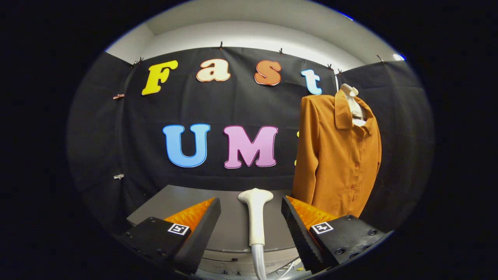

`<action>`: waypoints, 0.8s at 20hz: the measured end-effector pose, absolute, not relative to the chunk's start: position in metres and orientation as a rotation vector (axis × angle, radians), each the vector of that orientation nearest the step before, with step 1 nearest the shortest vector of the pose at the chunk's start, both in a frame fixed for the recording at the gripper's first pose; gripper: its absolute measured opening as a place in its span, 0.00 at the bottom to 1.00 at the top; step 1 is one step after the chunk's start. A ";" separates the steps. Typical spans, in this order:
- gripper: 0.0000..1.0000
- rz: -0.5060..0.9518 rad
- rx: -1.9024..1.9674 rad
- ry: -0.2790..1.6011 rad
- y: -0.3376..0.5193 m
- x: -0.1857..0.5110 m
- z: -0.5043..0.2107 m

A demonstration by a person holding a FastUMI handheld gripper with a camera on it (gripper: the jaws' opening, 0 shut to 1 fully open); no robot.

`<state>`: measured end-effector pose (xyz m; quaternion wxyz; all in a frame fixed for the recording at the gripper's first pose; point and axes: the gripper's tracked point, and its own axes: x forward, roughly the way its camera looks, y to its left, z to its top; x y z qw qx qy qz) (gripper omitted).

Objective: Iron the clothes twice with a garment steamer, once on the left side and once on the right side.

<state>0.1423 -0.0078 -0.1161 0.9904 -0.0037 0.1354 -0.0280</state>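
A white garment steamer lies on the grey table, its flat head pointing away and its hose trailing toward me. It sits in the gap between my two fingers, touching neither. My gripper is open, with the fingers spread wide on either side of the steamer's handle. An orange button-up shirt hangs upright on a white mannequin form, beyond and to the right of my right finger.
The grey table runs back to the black cloth wall. Cables lie below the table's near edge, under the fingers. Open table surface extends to the left of the steamer.
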 end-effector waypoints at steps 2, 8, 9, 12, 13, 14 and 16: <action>0.98 -0.042 0.006 0.328 -0.012 0.162 -0.138; 0.97 -0.015 0.026 0.457 -0.020 0.205 -0.190; 0.98 -0.011 0.029 0.482 -0.021 0.210 -0.199; 0.98 -0.007 0.028 0.562 -0.023 0.221 -0.226; 0.98 -0.006 0.027 0.581 -0.023 0.222 -0.233; 0.98 -0.004 0.027 0.603 -0.023 0.225 -0.239; 0.98 0.000 0.034 0.645 -0.023 0.230 -0.251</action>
